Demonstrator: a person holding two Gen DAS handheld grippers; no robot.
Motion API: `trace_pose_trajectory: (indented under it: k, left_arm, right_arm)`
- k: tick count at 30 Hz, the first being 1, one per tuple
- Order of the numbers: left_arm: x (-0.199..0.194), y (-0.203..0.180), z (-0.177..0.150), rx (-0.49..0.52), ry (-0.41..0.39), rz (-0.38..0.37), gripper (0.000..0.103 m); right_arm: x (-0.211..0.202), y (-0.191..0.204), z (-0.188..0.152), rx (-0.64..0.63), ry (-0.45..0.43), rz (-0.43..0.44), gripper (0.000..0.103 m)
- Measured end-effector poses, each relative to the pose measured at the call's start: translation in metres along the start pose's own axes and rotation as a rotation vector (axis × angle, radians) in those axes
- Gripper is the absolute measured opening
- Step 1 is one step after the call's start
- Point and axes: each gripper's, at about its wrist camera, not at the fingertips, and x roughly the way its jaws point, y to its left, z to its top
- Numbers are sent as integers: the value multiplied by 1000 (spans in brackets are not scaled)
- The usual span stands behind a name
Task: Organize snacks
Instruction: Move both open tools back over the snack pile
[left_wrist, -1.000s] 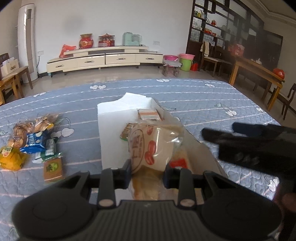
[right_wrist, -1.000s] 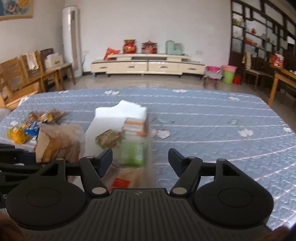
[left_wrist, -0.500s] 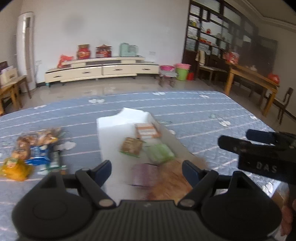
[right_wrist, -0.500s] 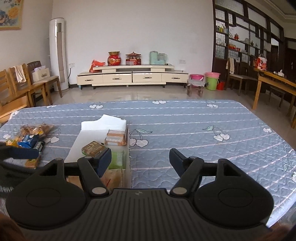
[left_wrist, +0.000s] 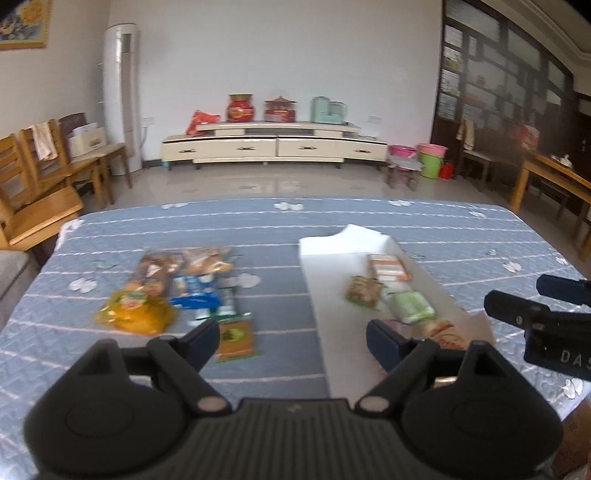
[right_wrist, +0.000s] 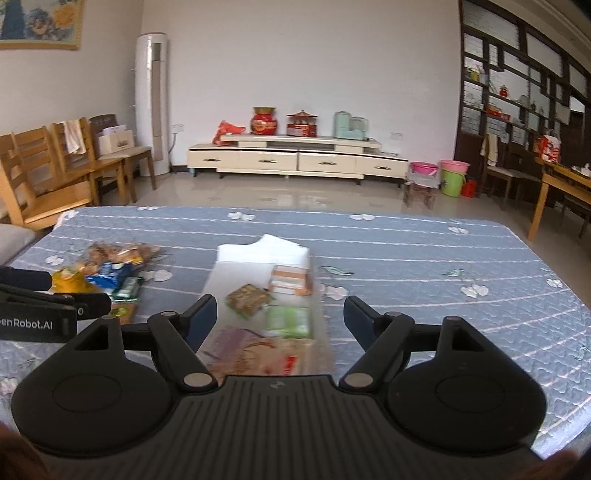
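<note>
Across the blue quilted tabletop (left_wrist: 280, 229), the snacks sit in two groups. A loose pile (left_wrist: 166, 291) lies on the left: a yellow bag (left_wrist: 135, 312), a blue packet (left_wrist: 194, 295), brown-wrapped pastries (left_wrist: 177, 264) at the far edge, and an orange-and-green packet (left_wrist: 235, 338) nearest the camera. To the right of it, well apart, a shallow white box (left_wrist: 325, 280) holds the sorted items: an orange-and-white packet (left_wrist: 388, 268) at the far end, a brownish packet (left_wrist: 364, 291) beside it, a green packet (left_wrist: 412, 306), and a large bread bag (right_wrist: 266, 356) at the near end next to what seems to be a purplish pack (right_wrist: 229, 341), though both are blurred.

The left gripper (left_wrist: 291, 341) hangs over the gap between the pile and the box, its jaws spread wide with nothing between them; its left finger (left_wrist: 197, 345) sits just beside the orange-and-green packet in view. The right gripper (right_wrist: 280, 317) hovers above the near end of the box, jaws likewise wide apart and holding nothing, with the bread bag showing between its fingers below.
</note>
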Motion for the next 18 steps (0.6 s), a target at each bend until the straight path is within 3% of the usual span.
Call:
trace_pose_trajectory:
  k: [18]
  left_arm:
    - [-13, 77, -28, -91, 19, 114, 87]
  right_arm:
    - [7, 71, 0, -87, 41, 122, 95]
